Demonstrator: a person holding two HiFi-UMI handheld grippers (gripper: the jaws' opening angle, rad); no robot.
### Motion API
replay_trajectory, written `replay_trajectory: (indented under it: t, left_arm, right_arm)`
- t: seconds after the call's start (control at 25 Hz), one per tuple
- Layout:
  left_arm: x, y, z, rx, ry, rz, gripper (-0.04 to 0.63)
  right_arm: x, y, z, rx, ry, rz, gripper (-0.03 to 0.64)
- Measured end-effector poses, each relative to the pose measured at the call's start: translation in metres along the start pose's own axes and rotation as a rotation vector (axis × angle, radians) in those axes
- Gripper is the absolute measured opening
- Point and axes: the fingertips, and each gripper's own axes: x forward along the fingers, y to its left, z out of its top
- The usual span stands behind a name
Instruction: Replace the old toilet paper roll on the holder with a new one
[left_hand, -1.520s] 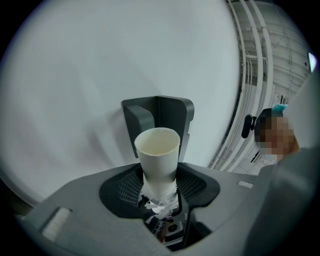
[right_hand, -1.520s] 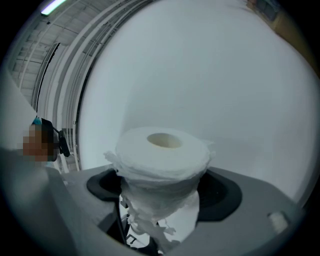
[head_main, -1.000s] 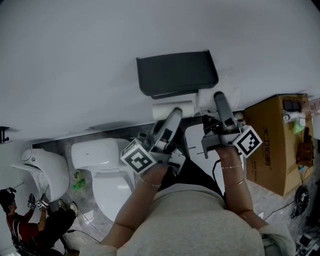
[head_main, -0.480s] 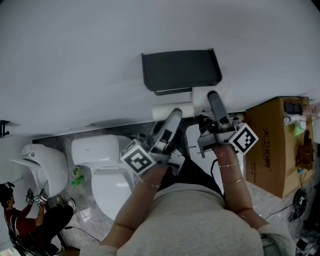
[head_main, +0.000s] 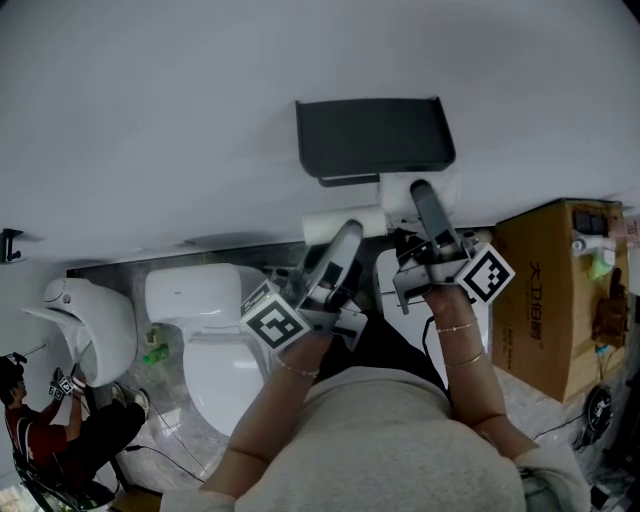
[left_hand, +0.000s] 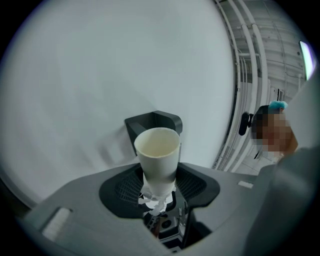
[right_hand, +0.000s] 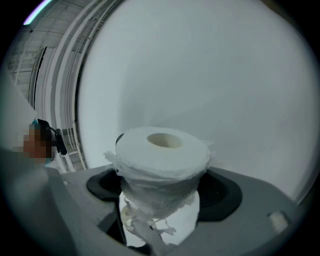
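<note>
Both grippers loaded just under the holder: core in left, roll in right.
Head view, left to right: a person (head_main: 45, 430) crouched in the floor corner, the toilet (head_main: 215, 330), then my left gripper (head_main: 342, 242) clamped on the bare core (head_main: 345, 222), which lies crosswise below the holder (head_main: 375, 138). My right gripper (head_main: 422, 198) is just beside it, clamped on the roll (head_main: 398, 195) under the holder's right end. A box (head_main: 545, 290) sits far right. The head view hides both grips behind the jaws; the gripper views show them. Left jaws pinch the core's near end, paper shreds at the pinch, open end toward the holder behind it. Right jaws squeeze the roll's waist, torn paper hanging below. In the right gripper view the roll covers nearly all of the holder, leaving only a dark sliver at its left edge. Can't tell whether the roll touches the holder.
</note>
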Motion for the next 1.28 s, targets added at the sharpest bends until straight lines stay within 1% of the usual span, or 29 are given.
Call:
replay_trajectory:
  t: [0.32, 0.68, 1.0, 1.28]
  left_arm:
    - [-0.011, 0.000, 0.000, 0.033, 0.001, 0.010, 0.209]
    - [-0.051, -0.001, 0.035, 0.038, -0.021, 0.012, 0.209]
    - [-0.054, 0.001, 0.039, 0.045, -0.041, 0.034, 0.209]
    - [-0.057, 0.001, 0.041, 0.037, -0.043, 0.026, 0.209]
  right_arm:
    - [0.003, -0.004, -0.008, 0.005, 0.009, 0.003, 0.435]
    - [0.026, 0.009, -0.054, 0.012, 0.020, 0.018, 0.435]
    - [0.032, 0.007, -0.058, 0.054, 0.033, 0.034, 0.435]
    - [0.037, 0.007, -0.066, 0.062, 0.012, 0.022, 0.435]
